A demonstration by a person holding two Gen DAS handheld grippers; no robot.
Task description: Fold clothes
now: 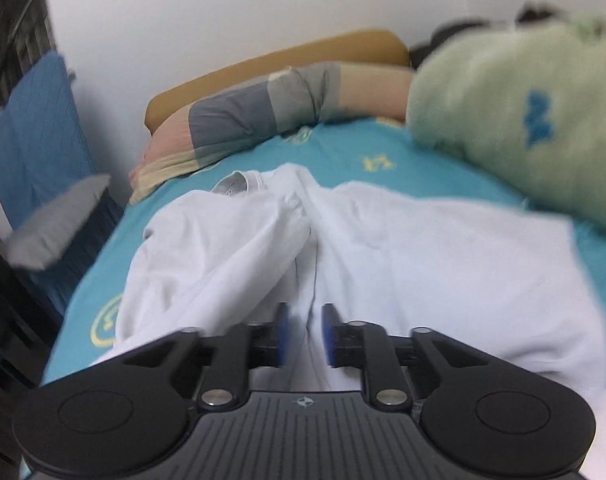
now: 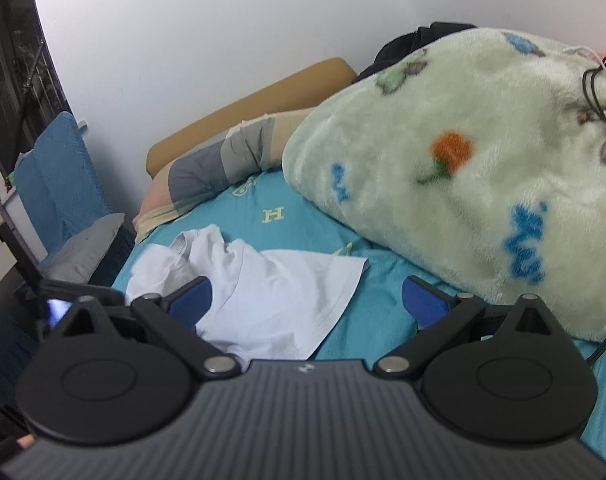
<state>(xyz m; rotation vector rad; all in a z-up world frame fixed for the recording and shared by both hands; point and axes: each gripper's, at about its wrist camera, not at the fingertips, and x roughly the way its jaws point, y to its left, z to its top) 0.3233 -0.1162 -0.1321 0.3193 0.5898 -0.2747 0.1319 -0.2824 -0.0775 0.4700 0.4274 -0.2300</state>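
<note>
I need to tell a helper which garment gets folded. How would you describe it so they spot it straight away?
Look at the bed with the turquoise sheet. In the middle of it, beside the big green fleece blanket, lies a white T-shirt, partly folded and rumpled at the collar. It is the only plain white cloth there; the pillow behind is grey, pink and beige.

From my left wrist view, motion blur smears the green blanket (image 1: 523, 120) at two o'clock and the grey cushion (image 1: 55, 224) at nine. My tongs' housing hides the near hem of the white shirt (image 1: 423, 260). On the right view, the blanket runs off the three o'clock edge, covering the dark bundle (image 2: 415, 44) behind.
</note>
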